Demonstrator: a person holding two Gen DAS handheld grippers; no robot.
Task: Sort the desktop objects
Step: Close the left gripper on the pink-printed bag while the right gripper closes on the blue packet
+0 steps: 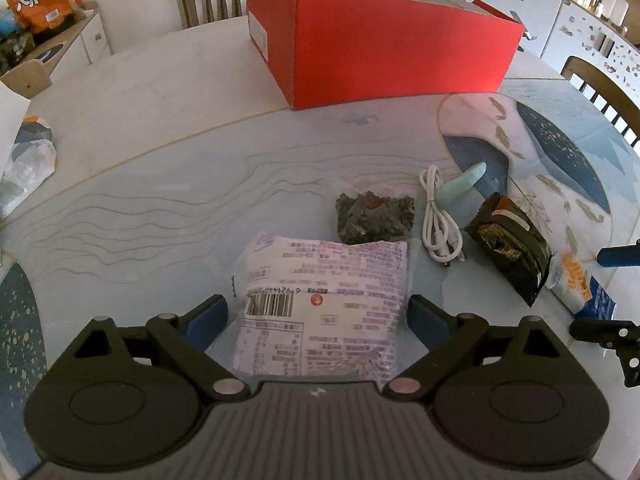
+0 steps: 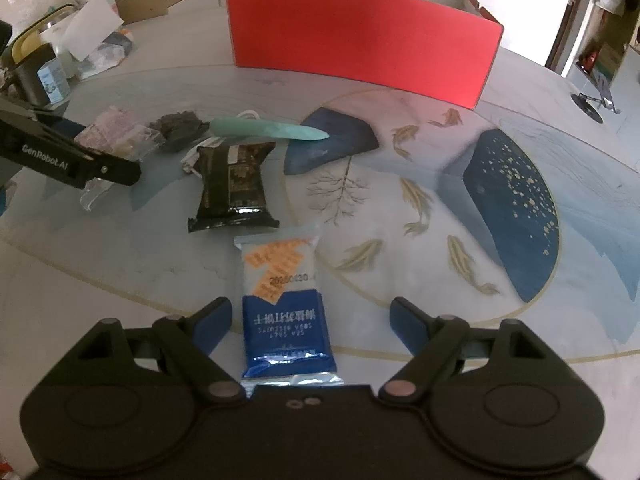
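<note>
Lilac packet [image 1: 320,300] lengthwise between spread left fingers [image 1: 208,318], barcode sideways.

White-and-purple printed packet [image 1: 320,304]: flat, barcode up, toward the table's near edge. Dark dried-food bag [image 1: 374,218]: just behind it. White cable [image 1: 438,220]: coiled, touching the mint-green tool [image 1: 460,184]. Black snack pack [image 1: 510,246]: flat. Blue-and-white sachet [image 2: 286,312]: flat. Red box [image 1: 384,52]: open, at the far edge.

The box [image 1: 400,52] stands behind the packets [image 1: 320,304] and cable [image 1: 438,220] on the table [image 1: 140,160].
</note>
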